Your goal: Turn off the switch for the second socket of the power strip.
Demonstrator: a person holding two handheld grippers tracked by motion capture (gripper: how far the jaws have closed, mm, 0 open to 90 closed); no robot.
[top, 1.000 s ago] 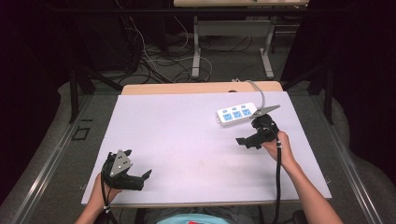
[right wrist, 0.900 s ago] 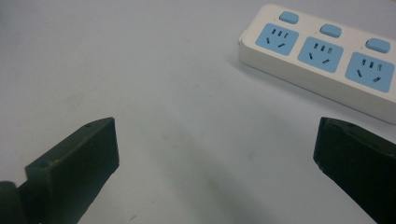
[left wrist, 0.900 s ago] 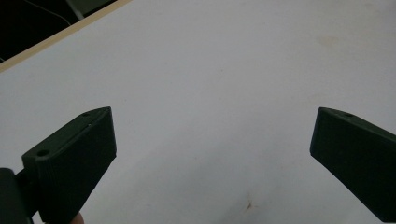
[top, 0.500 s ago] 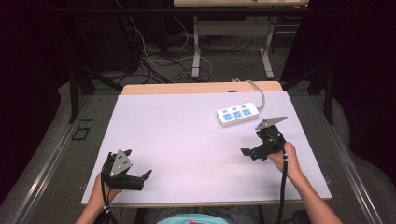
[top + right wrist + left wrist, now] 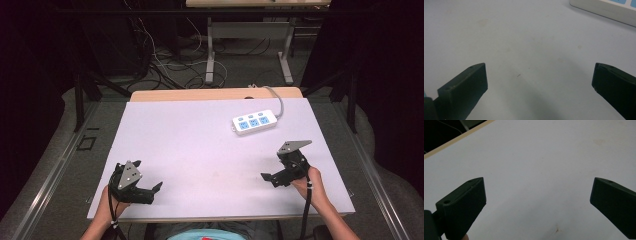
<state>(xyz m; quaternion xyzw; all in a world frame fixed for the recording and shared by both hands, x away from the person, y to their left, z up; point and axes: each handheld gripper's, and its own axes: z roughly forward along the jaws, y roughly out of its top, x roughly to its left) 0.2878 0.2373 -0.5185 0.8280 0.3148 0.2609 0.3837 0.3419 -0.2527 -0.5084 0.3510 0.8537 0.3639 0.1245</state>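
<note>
While both hands rest low on the white bench (image 5: pixel 200 150), each holds a tool with its jaws spread wide and nothing between them. Seen from the high view, the left tool (image 5: pixel 152 192) sits at about 7 o'clock on the bench, close to the near edge, gripped by the person's left hand (image 5: pixel 112 202), with its grey three-cornered plate on top and its jaws pointing toward 3 o'clock. The right tool (image 5: pixel 269 178) sits at about 4 o'clock, held by the right hand (image 5: pixel 307 182), its jaws pointing toward 9 o'clock and a black cable trailing back along the forearm. A white power strip (image 5: pixel 254 122) with blue socket faces lies flat on the bench at about 1 o'clock, its long side slightly tilted, and its grey cord (image 5: pixel 277 100) curves off toward the far edge. The strip is nearer to the right tool than to the left, yet clearly apart from it, with bare bench between them. Looking along the right tool (image 5: pixel 540 82) in the right gripper view, the two black jaws stand far apart over the bare surface, and a corner of the power strip (image 5: pixel 604 8) shows at about 1 o'clock, beyond the jaws and untouched. Looking along the left tool (image 5: pixel 537 200) in the left gripper view, the jaws are likewise wide apart above the bench, whose wooden far edge (image 5: pixel 456 140) runs across at about 11 o'clock.
</note>
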